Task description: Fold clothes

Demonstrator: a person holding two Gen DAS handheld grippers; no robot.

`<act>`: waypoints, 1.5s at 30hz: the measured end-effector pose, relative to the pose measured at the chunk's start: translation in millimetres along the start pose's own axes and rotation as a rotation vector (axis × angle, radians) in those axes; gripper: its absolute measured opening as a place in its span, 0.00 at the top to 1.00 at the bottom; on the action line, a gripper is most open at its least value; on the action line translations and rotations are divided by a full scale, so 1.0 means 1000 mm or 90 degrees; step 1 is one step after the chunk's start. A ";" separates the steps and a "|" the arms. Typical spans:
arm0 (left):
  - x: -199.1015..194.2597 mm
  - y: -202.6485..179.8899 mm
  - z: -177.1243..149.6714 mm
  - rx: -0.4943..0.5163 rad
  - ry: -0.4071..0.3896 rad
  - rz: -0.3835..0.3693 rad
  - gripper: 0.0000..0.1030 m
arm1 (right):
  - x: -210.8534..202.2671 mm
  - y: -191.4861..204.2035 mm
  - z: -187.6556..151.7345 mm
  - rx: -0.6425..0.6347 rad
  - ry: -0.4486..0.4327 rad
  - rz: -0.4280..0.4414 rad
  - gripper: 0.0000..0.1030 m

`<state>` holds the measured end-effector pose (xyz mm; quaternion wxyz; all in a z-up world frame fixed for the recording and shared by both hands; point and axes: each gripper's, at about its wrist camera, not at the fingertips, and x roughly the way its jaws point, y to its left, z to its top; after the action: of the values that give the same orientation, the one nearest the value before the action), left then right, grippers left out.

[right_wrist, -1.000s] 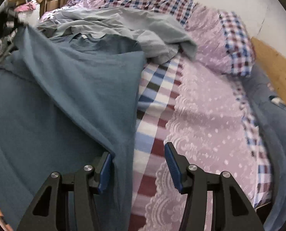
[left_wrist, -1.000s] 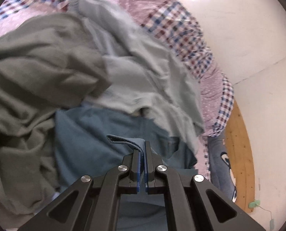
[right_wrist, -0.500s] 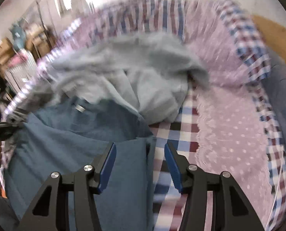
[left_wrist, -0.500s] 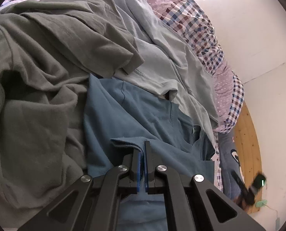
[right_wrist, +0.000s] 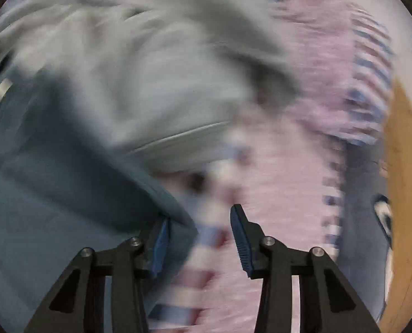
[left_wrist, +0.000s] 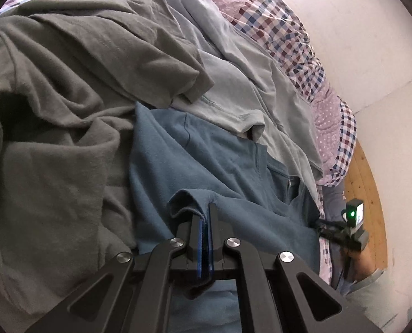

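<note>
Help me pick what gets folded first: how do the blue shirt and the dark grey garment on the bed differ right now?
The blue shirt is pinched at an edge by the shut left gripper; the dark grey garment is untouched. The blue shirt lies fairly smooth, while the grey one is heaped in deep creases. The grey garment's edge overlaps the pale garment; the blue shirt is tucked under the pale one. Both lie on the checked bedding.

Left gripper [left_wrist: 206,222]: black angular linkage arms with silver round screws and blue ribbed pads lining its jaws. Right gripper [right_wrist: 199,236] matches; at the left view's lower right, its camera shows a green light.
</note>
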<state>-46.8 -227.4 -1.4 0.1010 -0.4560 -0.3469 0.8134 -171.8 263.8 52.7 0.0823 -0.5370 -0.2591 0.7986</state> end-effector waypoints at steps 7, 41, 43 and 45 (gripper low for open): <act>0.005 -0.004 -0.001 0.019 0.007 0.003 0.99 | -0.014 -0.057 -0.011 0.138 -0.042 0.072 0.57; -0.004 0.004 -0.001 0.030 -0.004 0.014 0.99 | 0.045 -0.066 -0.058 0.349 -0.070 0.341 0.64; -0.004 0.004 -0.001 0.028 -0.004 0.014 0.99 | 0.048 -0.069 -0.071 0.365 -0.070 0.365 0.55; -0.004 0.004 -0.002 0.029 -0.004 0.013 0.99 | 0.054 -0.067 -0.079 0.375 -0.055 0.391 0.55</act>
<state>-42.2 -231.3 -2.1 0.1016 -0.4543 -0.3242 0.8235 -132.1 368.3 19.7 -0.0205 -0.5090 0.1491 0.8475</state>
